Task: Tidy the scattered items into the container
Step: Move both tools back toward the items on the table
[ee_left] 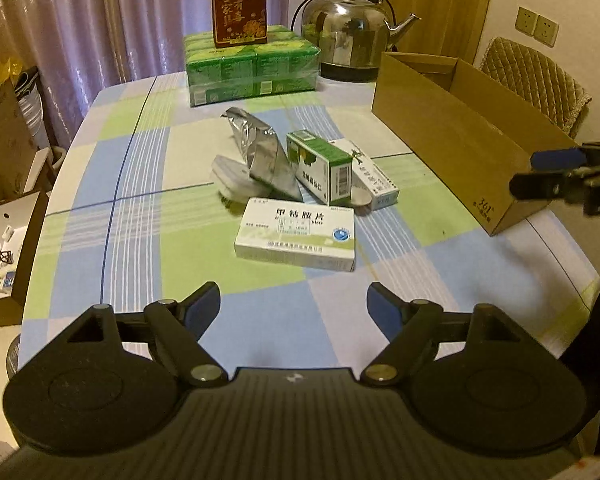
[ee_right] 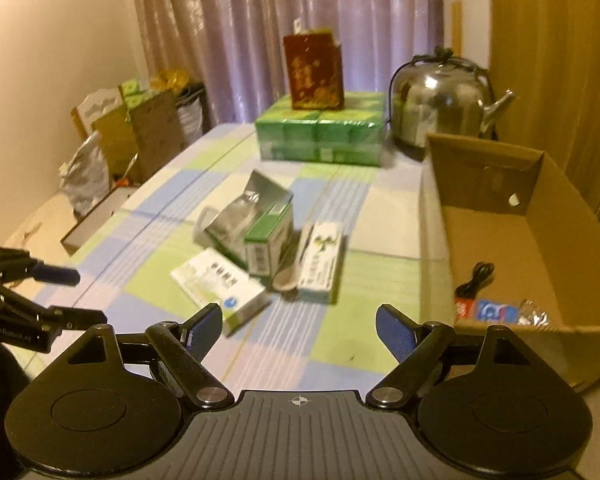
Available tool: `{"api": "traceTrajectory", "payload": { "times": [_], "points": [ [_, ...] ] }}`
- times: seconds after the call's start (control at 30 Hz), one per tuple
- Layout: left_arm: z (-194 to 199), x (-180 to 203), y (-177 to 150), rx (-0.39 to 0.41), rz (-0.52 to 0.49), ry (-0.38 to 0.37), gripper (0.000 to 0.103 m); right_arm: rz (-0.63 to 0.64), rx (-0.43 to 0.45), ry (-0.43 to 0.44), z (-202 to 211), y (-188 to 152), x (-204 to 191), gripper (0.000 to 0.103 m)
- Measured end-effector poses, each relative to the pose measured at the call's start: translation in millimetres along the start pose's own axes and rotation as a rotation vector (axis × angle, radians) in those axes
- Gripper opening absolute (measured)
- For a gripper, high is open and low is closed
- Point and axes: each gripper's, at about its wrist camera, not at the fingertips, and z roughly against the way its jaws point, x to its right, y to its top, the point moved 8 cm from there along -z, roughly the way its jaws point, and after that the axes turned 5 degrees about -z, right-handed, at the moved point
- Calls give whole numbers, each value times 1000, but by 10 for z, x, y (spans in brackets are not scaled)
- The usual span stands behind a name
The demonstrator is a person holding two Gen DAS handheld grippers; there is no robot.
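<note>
Jaws wide on both sides and nothing in either: the left gripper (ee_left: 294, 300) hangs low over the near edge of the table (ee_left: 112, 168) with its blue pads spread, and the right gripper (ee_right: 299, 326) matches it, empty, blue pads well apart, just left of the cardboard box's (ee_left: 452, 136) near corner.

Nearest the left gripper lies the flat white medicine box (ee_left: 296, 236), label up, squarely ahead of the open jaws, which makes it look like the likeliest next pick. Just behind it the pile tightens: a green-and-white carton (ee_left: 322, 166) stands upright, a long white box (ee_left: 374, 172) lies to its right, and a pale spoon (ee_right: 286, 278) sits between those two, its bowl towards the near side. Left of the carton, a crumpled silver foil pouch (ee_left: 260, 152) leans over a white rounded object (ee_left: 232, 176) that cannot be identified.

Over to the right, the cardboard box stands open, and the right wrist view shows a start has been made: a black cable (ee_right: 474, 276), a blue-and-red packet (ee_right: 488, 312) and something shiny in foil already lie on its floor.

So the judgement is early-to-middle: a few things in, about six still out on the checked cloth.

At the far end, the green wrapped pack (ee_left: 248, 68), the dark red box (ee_left: 240, 8) on top of it and the steel kettle (ee_left: 348, 36) stand neatly; whether they count as clutter is unclear.
</note>
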Motion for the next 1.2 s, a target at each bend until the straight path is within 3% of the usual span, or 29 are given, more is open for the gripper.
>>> {"api": "traceTrajectory", "payload": {
  "times": [0.53, 0.93, 1.2],
  "points": [
    [-189, 54, -68, -31, 10, -29, 83, 15, -35, 4, -273, -45, -80, 82],
    [-660, 139, 75, -87, -27, -63, 84, 31, -81, 12, -715, 30, -20, 81],
    [-1098, 200, 138, -132, -66, -95, 84, 72, -154, 15, -1136, -32, 66, 53]
  ]
}}
